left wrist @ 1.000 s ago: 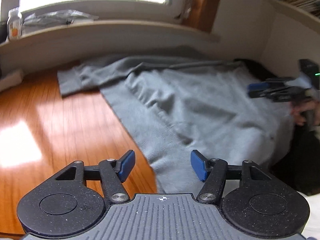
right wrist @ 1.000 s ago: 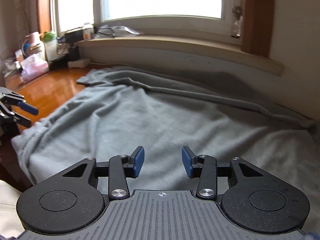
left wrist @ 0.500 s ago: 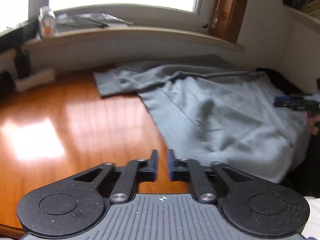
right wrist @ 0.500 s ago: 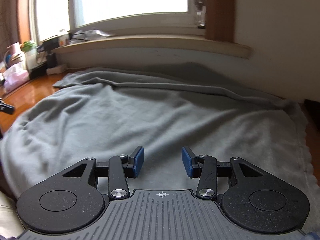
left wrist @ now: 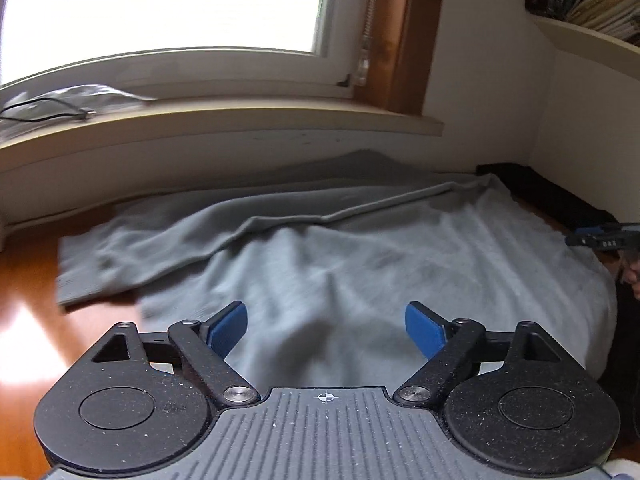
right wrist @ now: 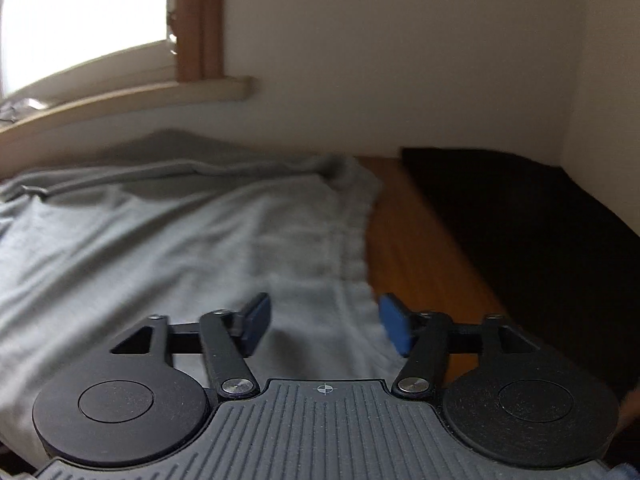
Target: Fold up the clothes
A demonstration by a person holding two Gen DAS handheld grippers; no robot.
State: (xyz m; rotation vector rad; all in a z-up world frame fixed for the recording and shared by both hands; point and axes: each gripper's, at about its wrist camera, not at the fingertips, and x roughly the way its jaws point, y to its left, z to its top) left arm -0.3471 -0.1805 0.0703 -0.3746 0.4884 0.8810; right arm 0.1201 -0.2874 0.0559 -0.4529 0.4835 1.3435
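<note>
left gripper point(left wrist: 325, 326): jaws just opening, wide, empty; right gripper point(right wrist: 325, 328): just opening, empty | grey sweater point(left wrist: 360, 248) spread flat

Daylight is admitted through the window point(left wrist: 168, 4), which is blown out to plain white in both views. A bright glare patch is thrown onto the wooden worktop point(left wrist: 24, 332) at the left of the left wrist view. The grey garment point(left wrist: 360, 256) is softly lit, with shallow shadows in its folds. Motion blur is seen in both views (stronger in the right wrist view). Straight lines, such as the windowsill point(left wrist: 224, 120), are bent by fisheye distortion.
</note>
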